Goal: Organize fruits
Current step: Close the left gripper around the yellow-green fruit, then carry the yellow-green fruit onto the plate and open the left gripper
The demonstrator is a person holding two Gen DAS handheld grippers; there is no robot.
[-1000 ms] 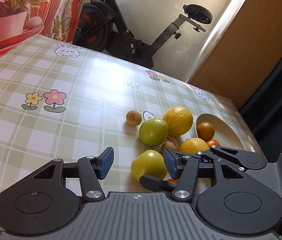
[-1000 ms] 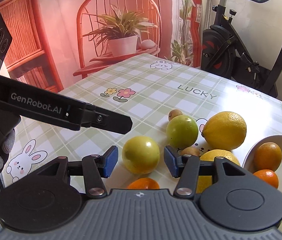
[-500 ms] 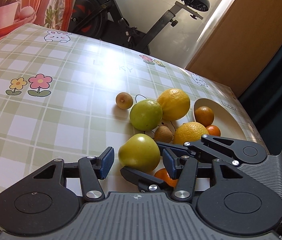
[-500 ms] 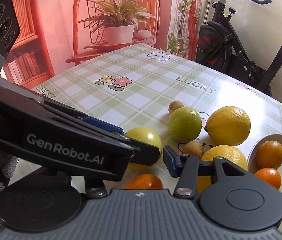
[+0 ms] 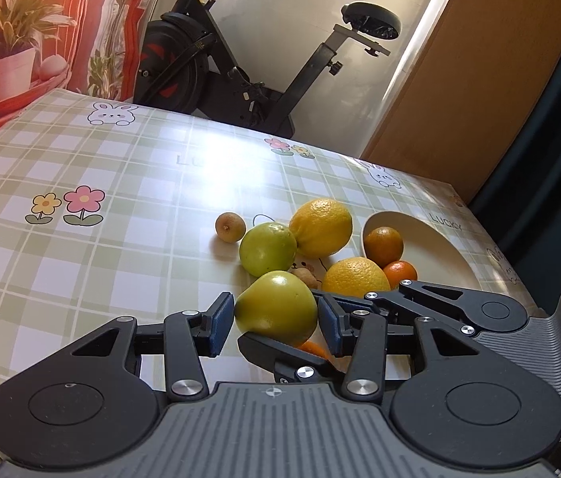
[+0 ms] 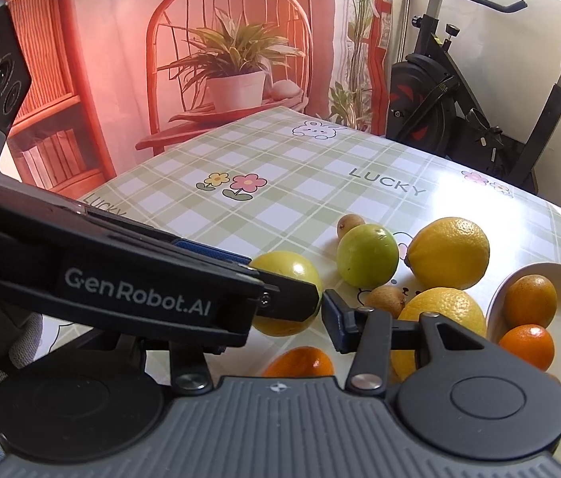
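A yellow-green pear-shaped fruit (image 5: 276,306) lies on the checked tablecloth between the blue pads of my left gripper (image 5: 276,320); the pads stand close at both its sides and are open. It also shows in the right wrist view (image 6: 288,275), partly behind the left gripper's finger. My right gripper (image 6: 280,314) is open and crosses under the left one; its left finger is hidden. A white bowl (image 5: 432,239) at the right holds two small oranges (image 5: 383,241). Two lemons (image 5: 322,227), a green apple (image 5: 267,247) and small brown fruits (image 5: 230,227) lie beside it.
An orange (image 6: 300,360) lies just in front of my right gripper's body. The table's right edge runs close behind the bowl. An exercise bike (image 5: 248,71) stands beyond the far edge. A chair with a potted plant (image 6: 232,75) stands at the far left.
My left gripper has moved forward and to the right until its pads flank the pear-shaped fruit, crossing over the right gripper. The fruits have not moved.
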